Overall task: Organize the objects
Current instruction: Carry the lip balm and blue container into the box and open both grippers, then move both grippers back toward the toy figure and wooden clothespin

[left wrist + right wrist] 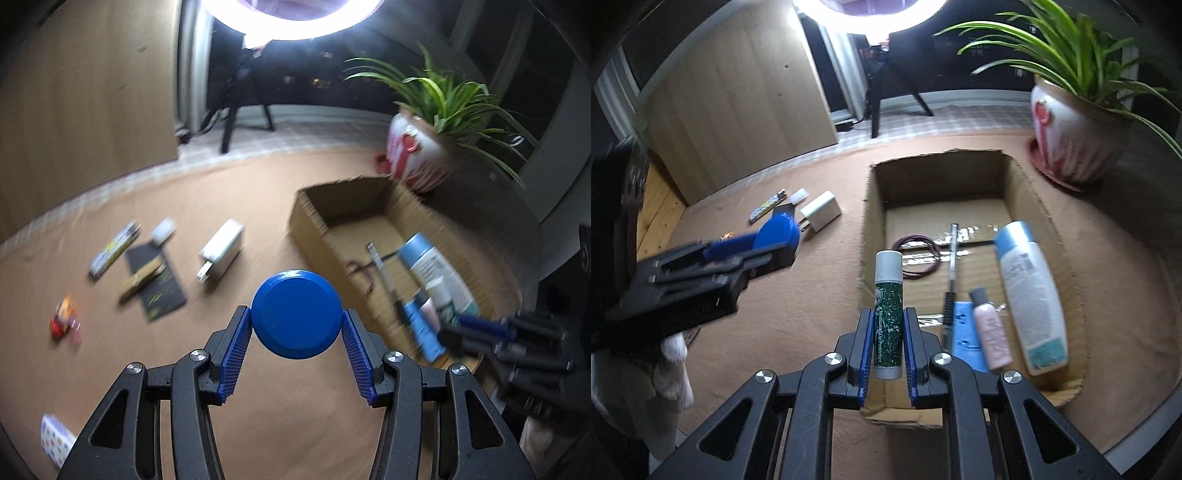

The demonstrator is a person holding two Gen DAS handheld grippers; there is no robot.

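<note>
My left gripper (297,323) is shut on a round blue lid (296,315), held above the brown table left of the cardboard box (310,225); it also shows in the right wrist view (764,243) with the lid (775,230). My right gripper (887,314) is shut on a green lip balm tube (887,314), upright over the near left edge of the box (873,229). In the box lie a white and blue bottle (1028,295), a small pink bottle (991,334), a pen (951,273), a blue card (964,332) and a dark cord loop (918,258).
On the table left of the box lie a white charger (221,254), a black card with a clothespin (153,280), a patterned strip (114,249), a white eraser (162,230), a small toy (64,317) and a patterned packet (55,445). A potted plant (1075,136) stands behind the box.
</note>
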